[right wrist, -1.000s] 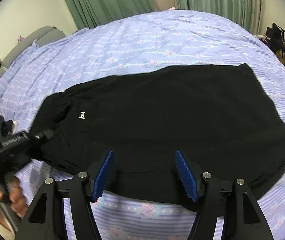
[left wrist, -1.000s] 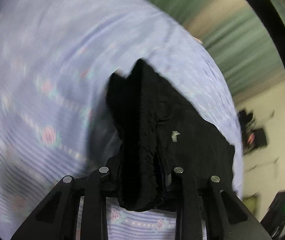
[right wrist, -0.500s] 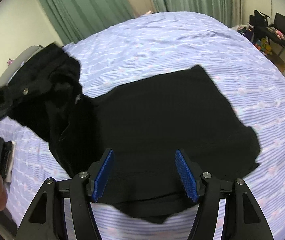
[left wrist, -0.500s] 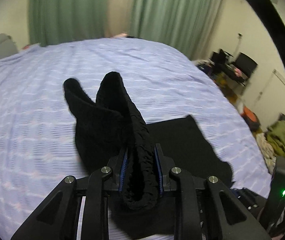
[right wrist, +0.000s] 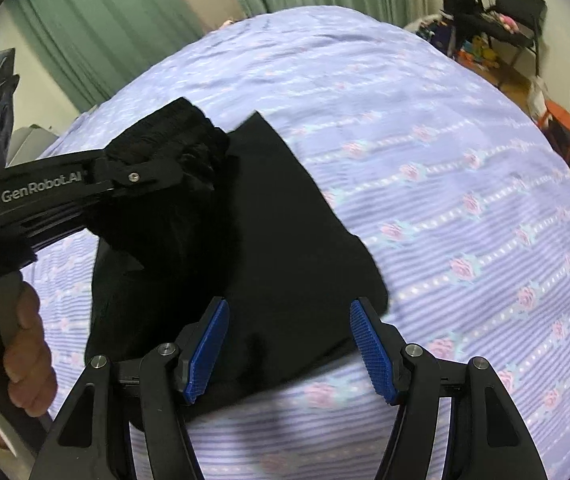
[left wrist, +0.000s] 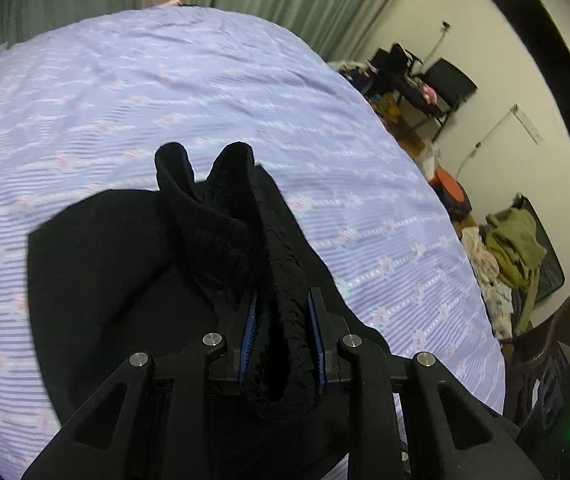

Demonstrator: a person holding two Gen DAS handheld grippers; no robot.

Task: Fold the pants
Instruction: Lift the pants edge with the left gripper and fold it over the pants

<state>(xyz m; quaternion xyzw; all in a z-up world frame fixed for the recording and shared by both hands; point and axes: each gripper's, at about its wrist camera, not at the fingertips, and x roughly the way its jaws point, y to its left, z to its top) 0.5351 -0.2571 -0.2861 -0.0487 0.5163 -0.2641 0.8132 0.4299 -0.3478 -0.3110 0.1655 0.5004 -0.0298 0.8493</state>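
Over the lilac bedspread (left wrist: 133, 92) with its rows of small pink roses, I am holding the black fabric pants (left wrist: 97, 280) up by their gathered, ribbed waistband. My left gripper (left wrist: 283, 344) is clamped on that thick roll of cloth, its blue pads pressing the fabric from both sides, and the bunched waistband is sticking up past the fingertips in two dark humps. From the other camera my left gripper (right wrist: 173, 168) is reaching in from the left edge, a person's hand (right wrist: 25, 344) wrapped around its handle, with the lifted waistband hanging over the rest of the garment.

Most of the pants (right wrist: 285, 232) are lying flat on the bedspread (right wrist: 465, 200), spread out beneath the raised part, one straight edge running diagonally toward the foot of the view. My right gripper (right wrist: 289, 344) is hovering just above the near edge of the cloth with its jaws spread apart, the ridged blue pads (right wrist: 207, 350) gripping nothing; black fabric is showing in the gap between them and below.

Green curtains (right wrist: 97, 20) are hanging behind the bed, and a black chair (right wrist: 519, 4) is standing by the far wall.
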